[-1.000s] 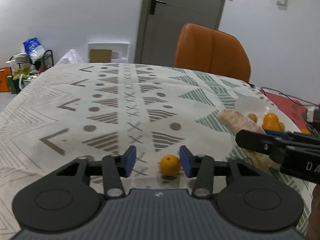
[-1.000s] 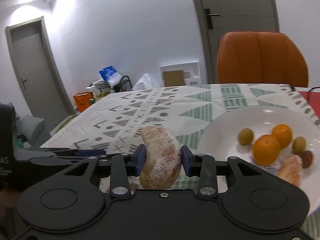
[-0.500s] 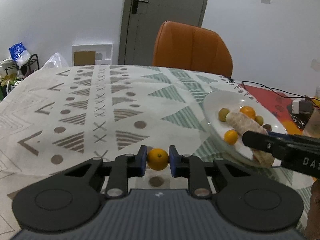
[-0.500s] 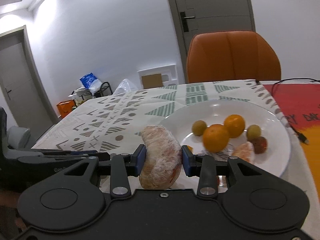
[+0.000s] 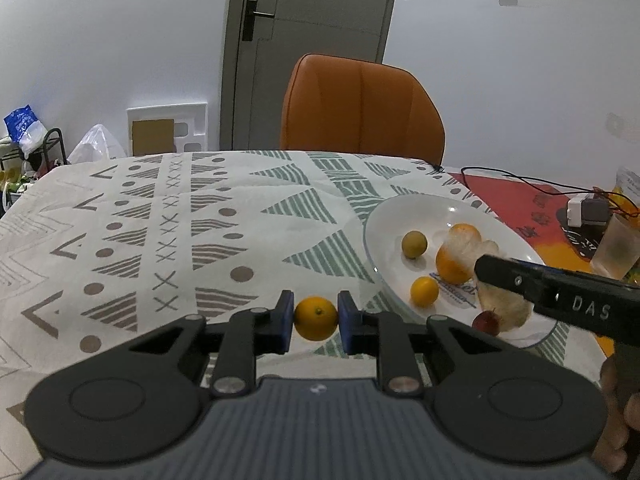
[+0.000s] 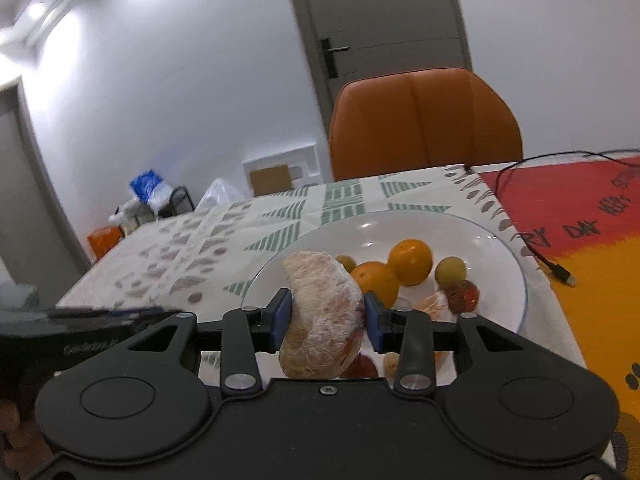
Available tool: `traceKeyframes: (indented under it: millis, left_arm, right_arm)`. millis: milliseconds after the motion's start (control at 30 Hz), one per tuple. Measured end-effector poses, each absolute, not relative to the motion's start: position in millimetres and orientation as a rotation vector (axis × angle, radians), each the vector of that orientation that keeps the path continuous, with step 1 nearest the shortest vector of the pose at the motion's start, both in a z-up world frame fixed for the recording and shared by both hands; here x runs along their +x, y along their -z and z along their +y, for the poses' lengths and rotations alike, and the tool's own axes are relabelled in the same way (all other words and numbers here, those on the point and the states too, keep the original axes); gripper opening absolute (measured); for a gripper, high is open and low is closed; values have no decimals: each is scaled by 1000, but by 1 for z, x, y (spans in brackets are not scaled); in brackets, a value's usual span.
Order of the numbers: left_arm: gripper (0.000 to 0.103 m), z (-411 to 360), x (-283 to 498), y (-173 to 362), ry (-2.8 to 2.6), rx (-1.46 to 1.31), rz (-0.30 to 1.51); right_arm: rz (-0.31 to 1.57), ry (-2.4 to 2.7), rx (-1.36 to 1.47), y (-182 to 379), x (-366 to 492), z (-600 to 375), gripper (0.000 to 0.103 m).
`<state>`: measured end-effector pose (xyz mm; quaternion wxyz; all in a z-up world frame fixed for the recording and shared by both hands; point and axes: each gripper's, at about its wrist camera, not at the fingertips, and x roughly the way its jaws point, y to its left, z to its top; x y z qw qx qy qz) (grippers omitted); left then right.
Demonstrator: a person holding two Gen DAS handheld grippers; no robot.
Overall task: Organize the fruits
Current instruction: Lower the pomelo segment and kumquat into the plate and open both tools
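Left gripper (image 5: 316,322) clamps a small orange (image 5: 316,318) above the patterned tablecloth (image 5: 168,216), just left of the white plate (image 5: 384,216). Right gripper (image 6: 325,320), its jaws just opening with the peeled pomelo segment (image 6: 322,312) between them, hangs over the plate's near rim. Risk: the released segment may roll onto the fruits there or off the rim; the right gripper blocks the orange's path.

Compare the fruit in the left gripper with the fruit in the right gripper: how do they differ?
The small orange is round, smooth and unpeeled; the peeled segment is long, pale and covered with white fibres. The orange is much smaller than the segment. The orange hangs over the tablecloth; the segment is over the white plate. Both sit between blue pads.
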<state>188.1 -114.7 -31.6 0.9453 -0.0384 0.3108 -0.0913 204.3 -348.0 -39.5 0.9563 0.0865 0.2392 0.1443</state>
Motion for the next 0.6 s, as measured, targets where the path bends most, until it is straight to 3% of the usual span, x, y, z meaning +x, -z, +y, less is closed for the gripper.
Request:
traceKeyframes:
  millis: [267, 600]
  left_arm:
    - [22, -128, 190, 26, 213, -71, 619]
    - [22, -156, 193, 20, 271, -61, 603]
  right_arm:
    - [472, -277, 178, 36, 196, -361, 55]
    - [472, -251, 163, 33, 181, -379, 56]
